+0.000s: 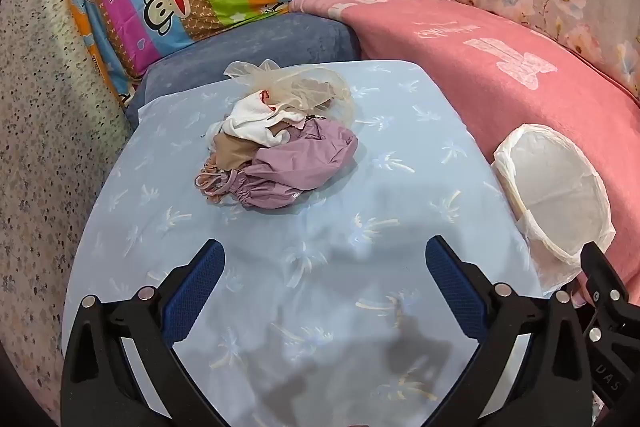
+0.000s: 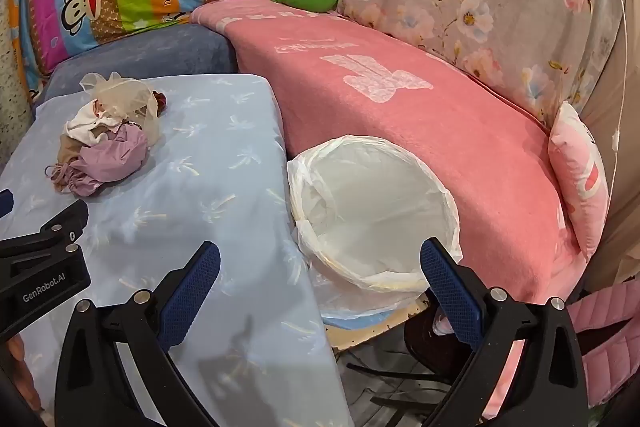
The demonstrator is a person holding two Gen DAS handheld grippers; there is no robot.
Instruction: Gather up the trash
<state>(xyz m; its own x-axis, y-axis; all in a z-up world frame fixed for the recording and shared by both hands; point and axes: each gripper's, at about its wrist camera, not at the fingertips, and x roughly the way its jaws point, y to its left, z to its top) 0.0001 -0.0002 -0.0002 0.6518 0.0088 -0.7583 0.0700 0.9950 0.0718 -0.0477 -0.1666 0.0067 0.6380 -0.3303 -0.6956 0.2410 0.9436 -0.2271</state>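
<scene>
Trash pile (image 1: 276, 143) on blue tabletop (image 1: 328, 211), far-left part; left gripper (image 1: 324, 279) above table, jaws wide, holding nothing; lined bin (image 2: 372, 211) just beside table's right edge; right gripper (image 2: 320, 283) wide, nothing held, near bin rim.

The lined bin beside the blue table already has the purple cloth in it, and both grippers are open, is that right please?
Not quite. The lined bin holds only its white liner; the purple cloth lies in the pile on the blue table, as the right wrist view shows. Both the left gripper and right gripper are open.
</scene>
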